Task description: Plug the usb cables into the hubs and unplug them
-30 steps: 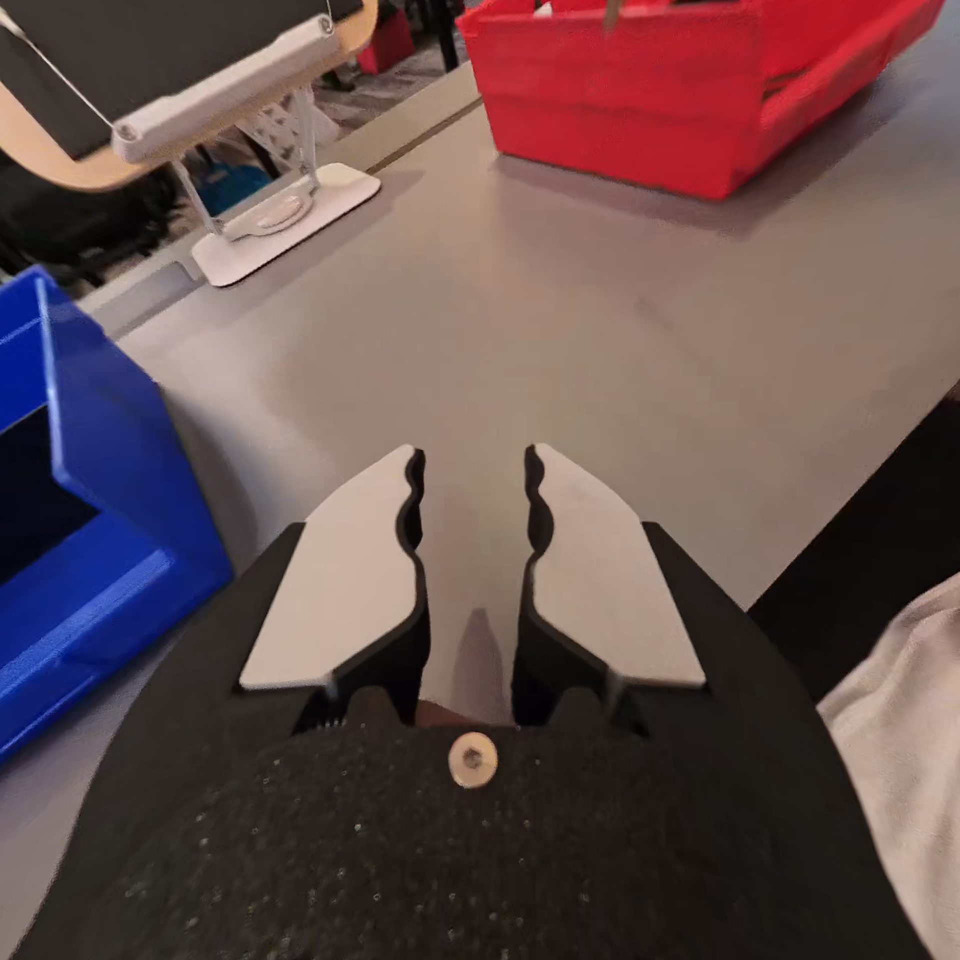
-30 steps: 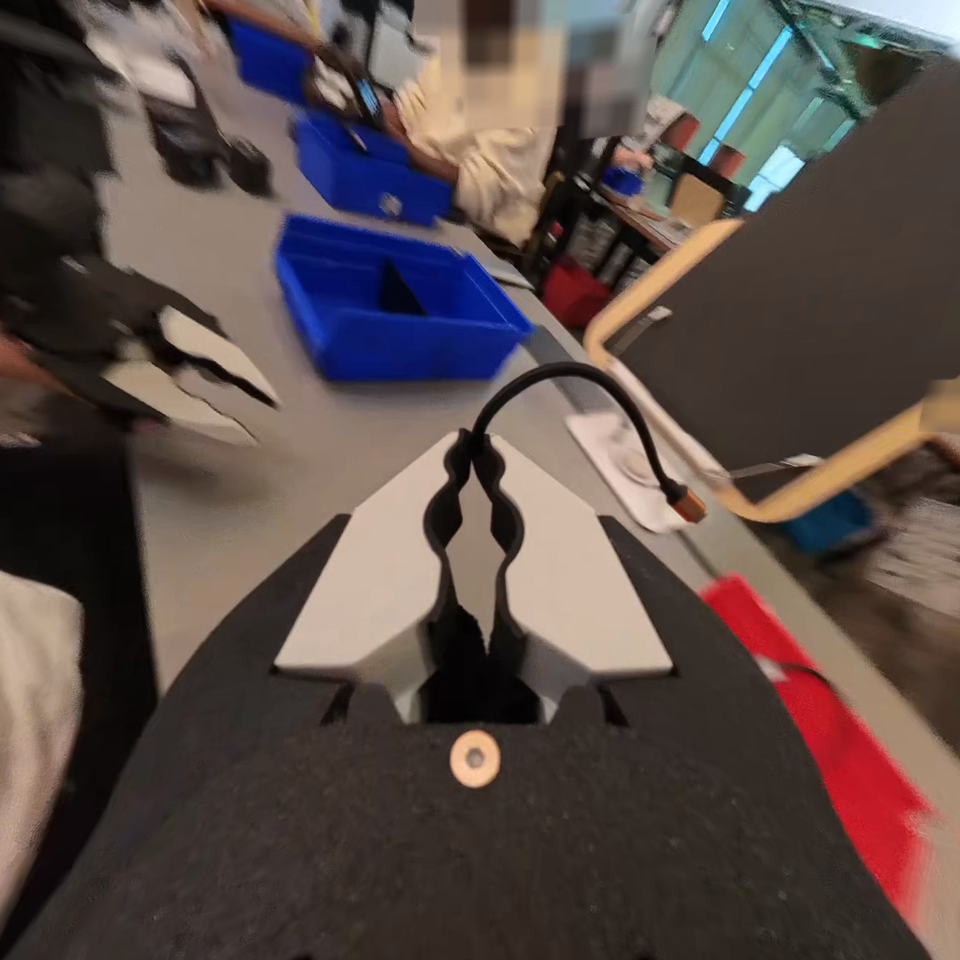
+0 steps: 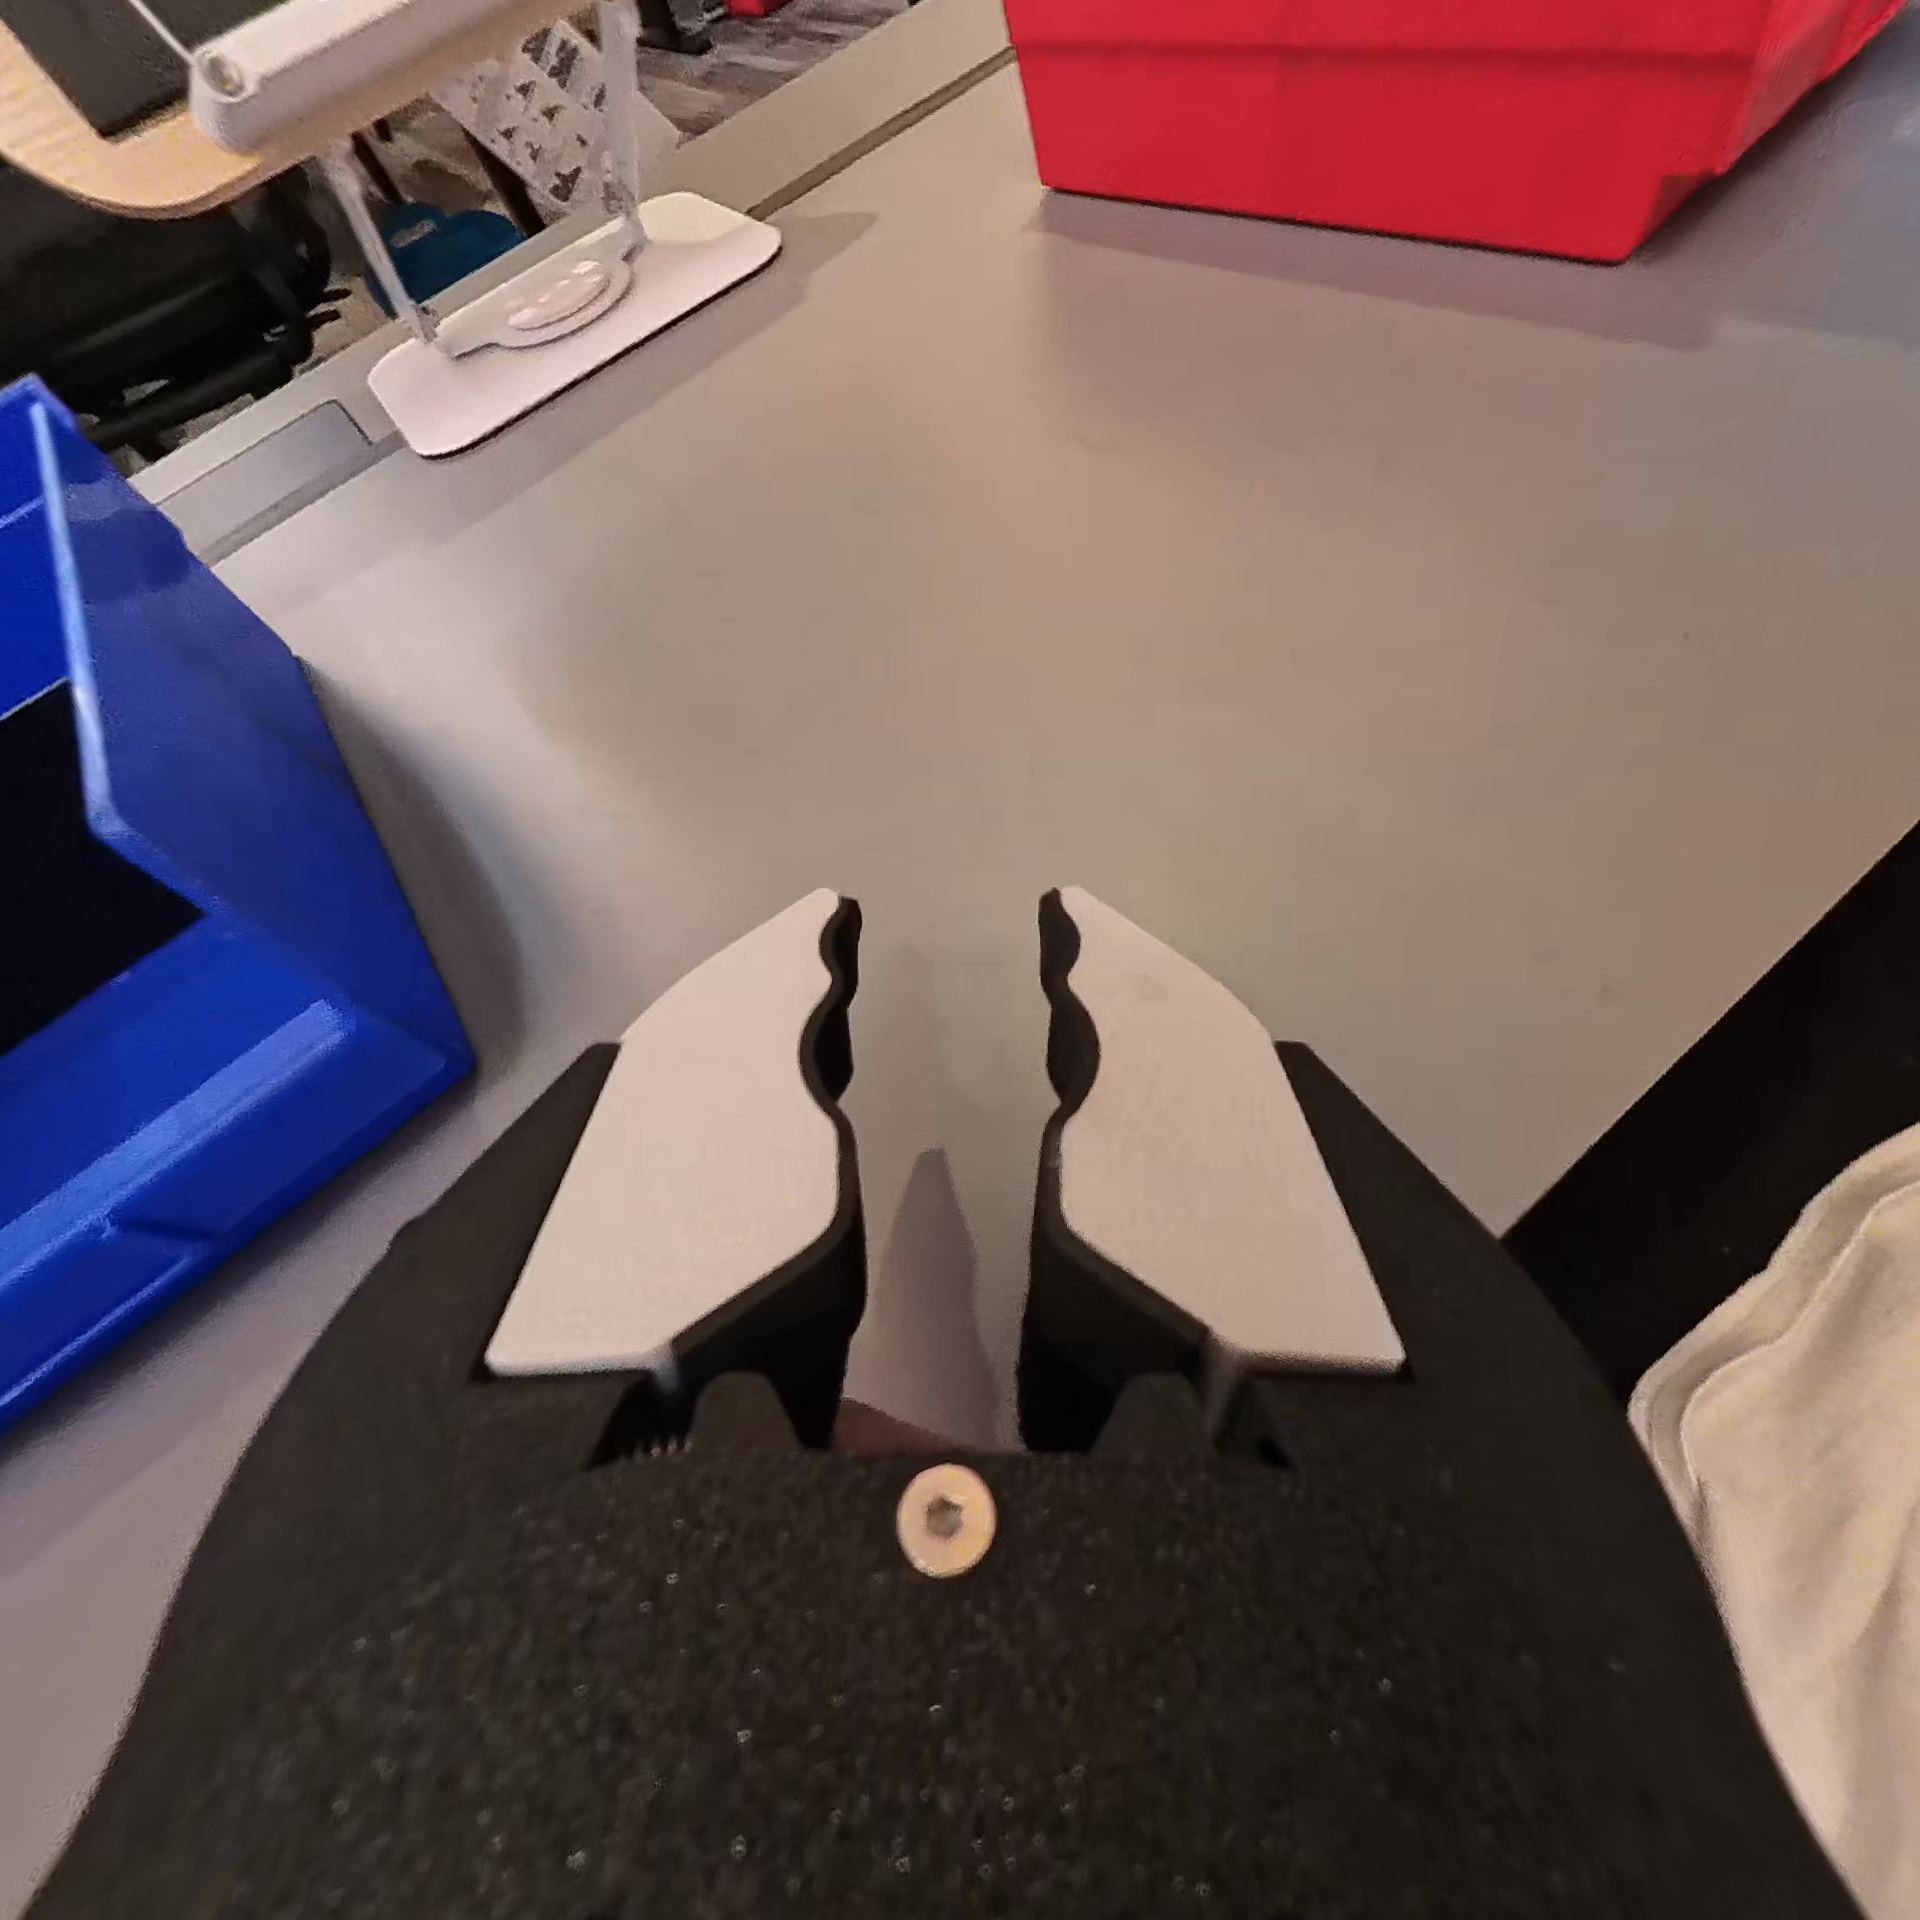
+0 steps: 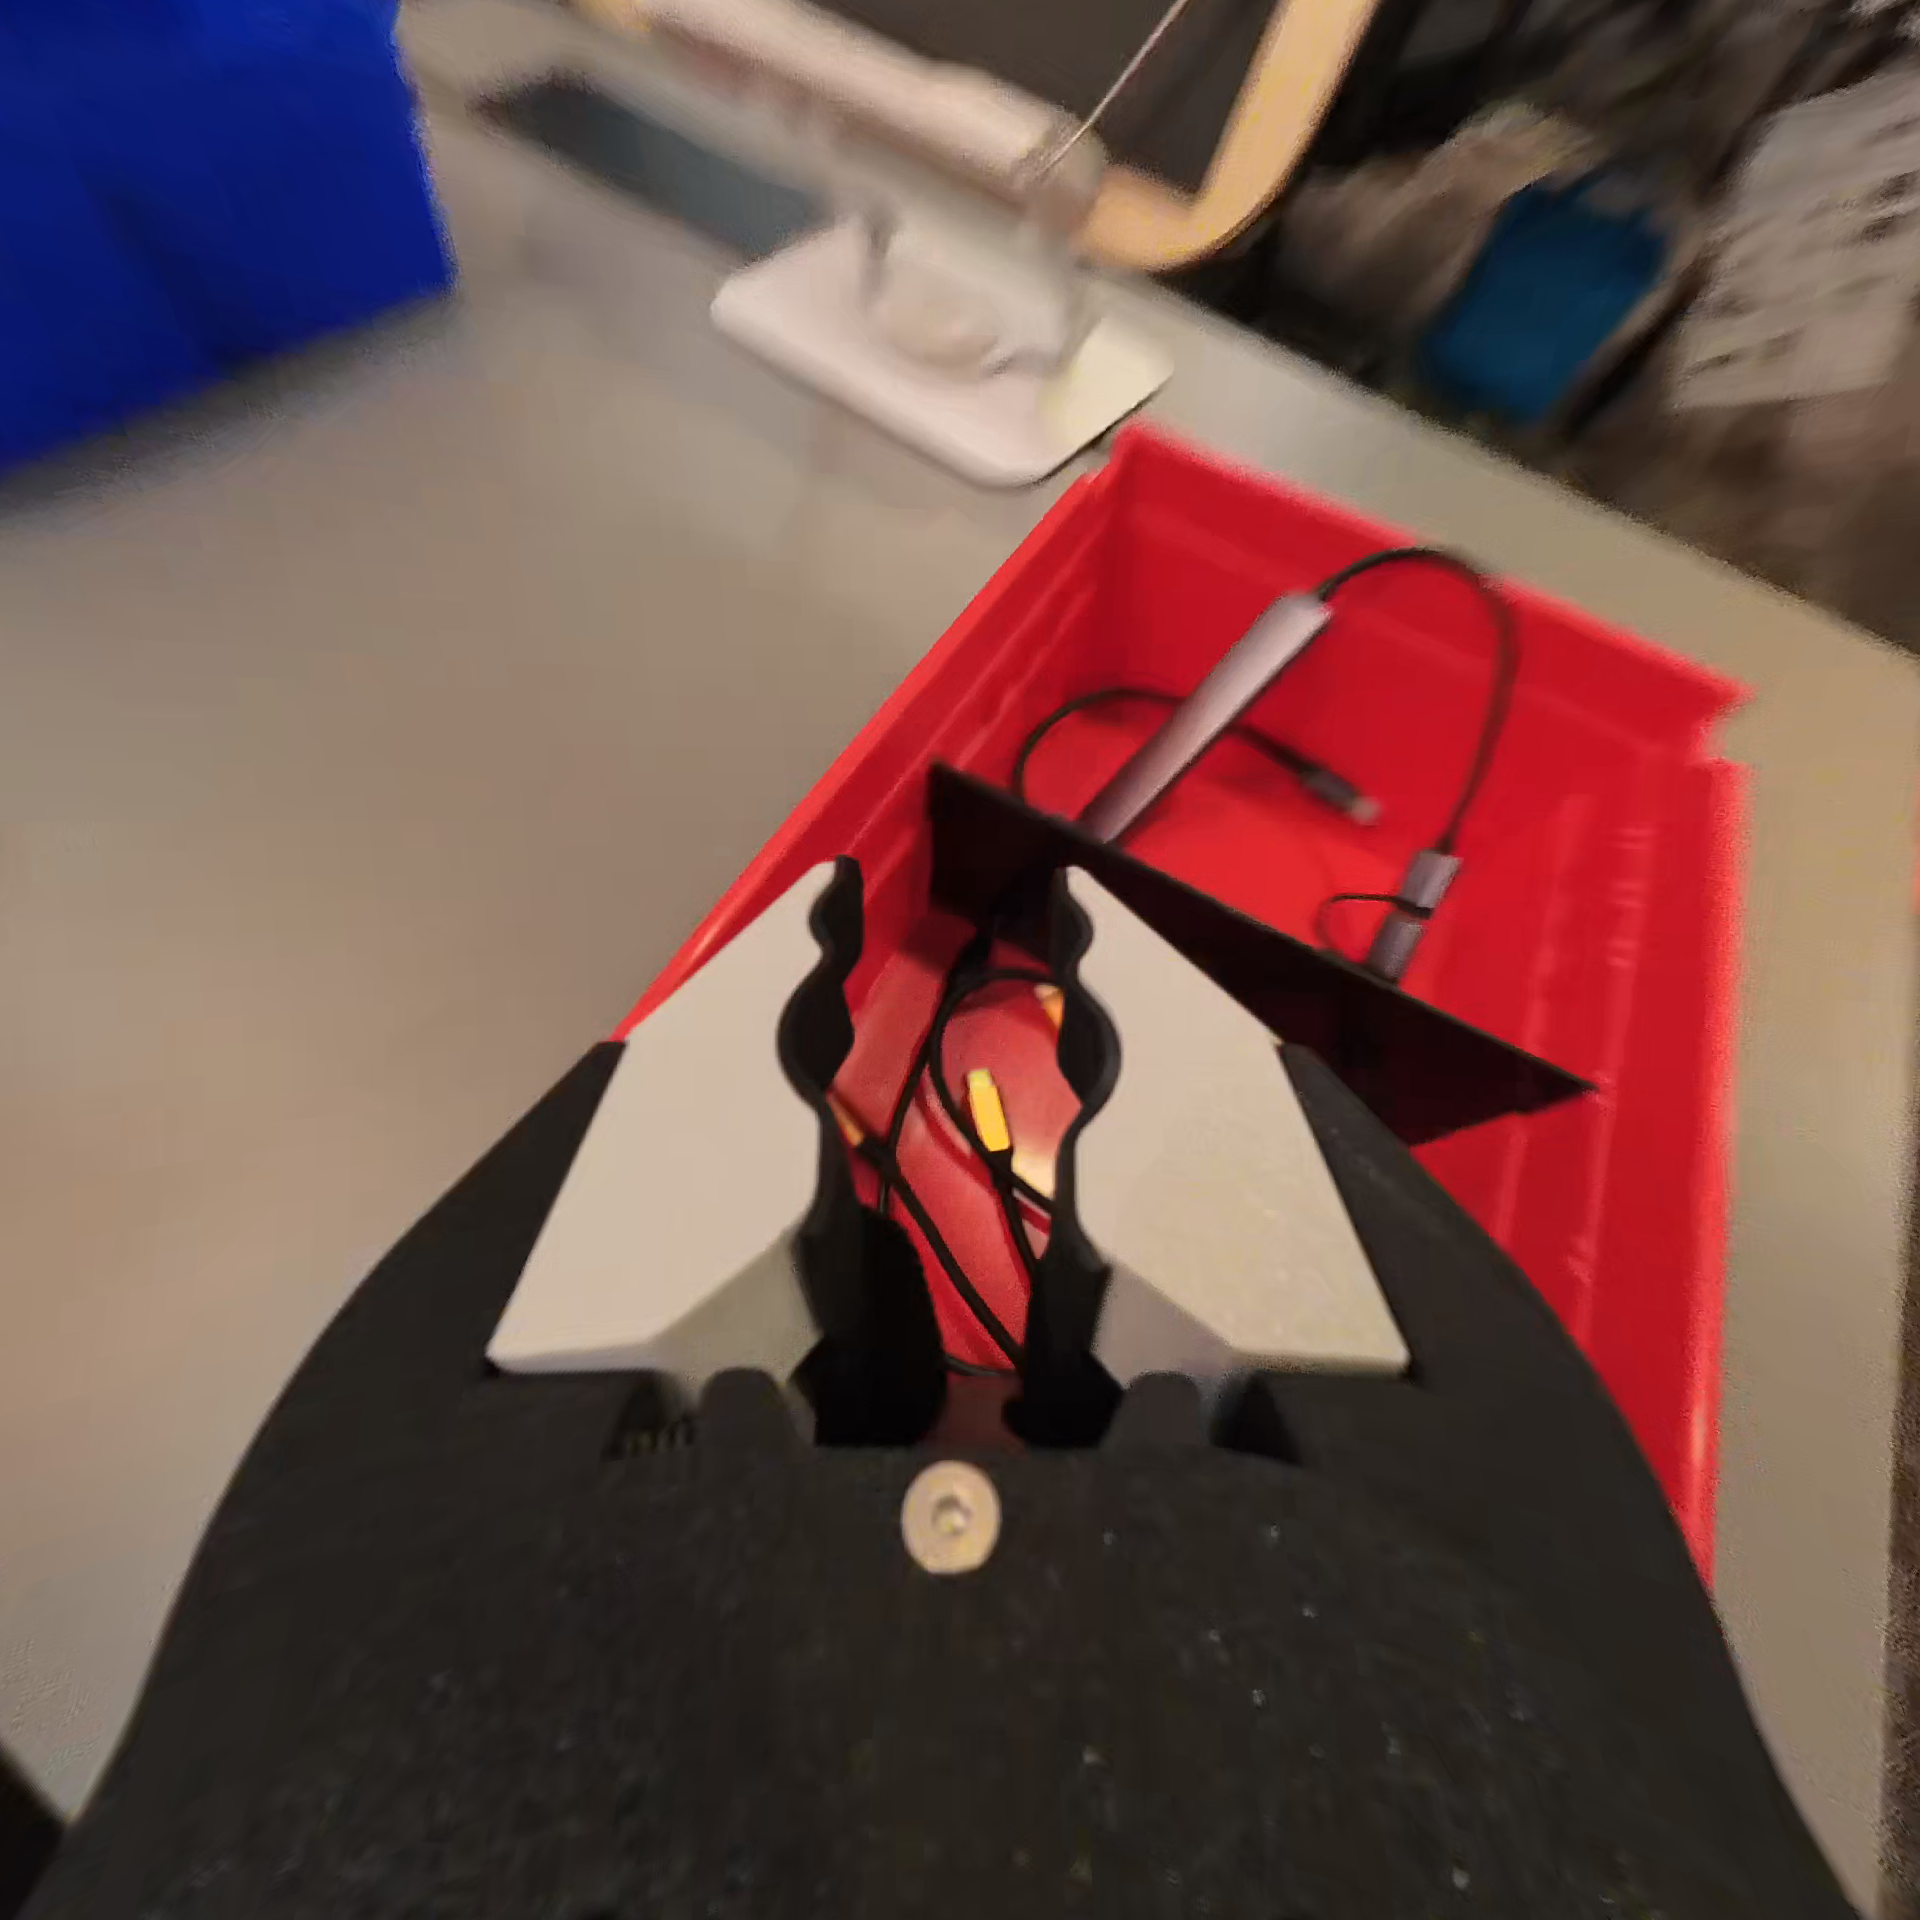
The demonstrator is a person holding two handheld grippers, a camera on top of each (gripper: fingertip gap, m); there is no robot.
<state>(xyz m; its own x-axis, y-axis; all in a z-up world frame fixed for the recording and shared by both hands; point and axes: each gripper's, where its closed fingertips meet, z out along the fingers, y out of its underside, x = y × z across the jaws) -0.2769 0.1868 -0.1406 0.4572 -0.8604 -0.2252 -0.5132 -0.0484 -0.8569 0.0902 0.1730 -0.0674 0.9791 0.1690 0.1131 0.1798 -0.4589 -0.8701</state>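
R gripper (image 4: 951, 883) above red bin (image 4: 1621, 935) at table (image 4: 312, 831) edge, jaws parted; thin black cable w/ orange plugs (image 4: 987, 1112) below. L gripper (image 3: 948, 914) unclenched, empty.

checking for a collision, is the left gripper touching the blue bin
Apart. The left wrist view shows grey table between the left gripper and the blue bin.

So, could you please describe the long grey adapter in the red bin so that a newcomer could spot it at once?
Find the red bin on the grey table, split by a black divider. In the far compartment, beyond the divider, the grey adapter lies slanted, its near end hidden behind the divider. Unlike the thin black cables around it, it is a long, flat grey bar.
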